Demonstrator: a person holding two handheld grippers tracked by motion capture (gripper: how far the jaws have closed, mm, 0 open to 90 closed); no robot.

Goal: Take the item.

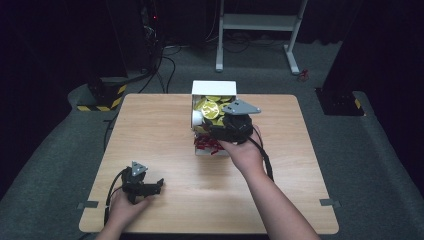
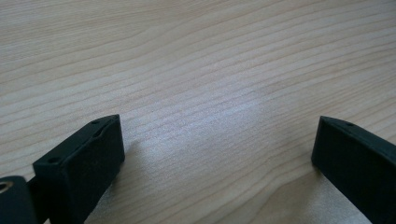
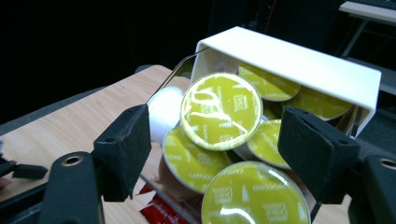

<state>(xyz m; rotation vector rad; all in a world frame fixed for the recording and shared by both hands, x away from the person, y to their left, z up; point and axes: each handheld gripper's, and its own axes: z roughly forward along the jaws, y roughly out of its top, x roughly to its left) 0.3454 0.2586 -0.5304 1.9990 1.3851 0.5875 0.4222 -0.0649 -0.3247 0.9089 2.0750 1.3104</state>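
The left tongs (image 1: 159,184) rest spread on the bench (image 1: 165,125) — the right tongs (image 3: 219,154), released, bracket yellow-lidded coffee capsules (image 3: 220,111) in the white box (image 3: 299,60) — none lifted yet.

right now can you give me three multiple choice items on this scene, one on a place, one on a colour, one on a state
1. Where does the left gripper rest?
A. near table corner
B. in the box
C. on the floor

2. What colour are the capsule lids?
A. blue
B. yellow-green
C. white

3. How do the left gripper's jaws stand?
A. clamped on a capsule
B. open, holding nothing
C. shut tight

Answers:
1 A, the high view shows it on the wood at the near left.
2 B, the lids in the white box are yellow-green.
3 B, bare wood shows between them.
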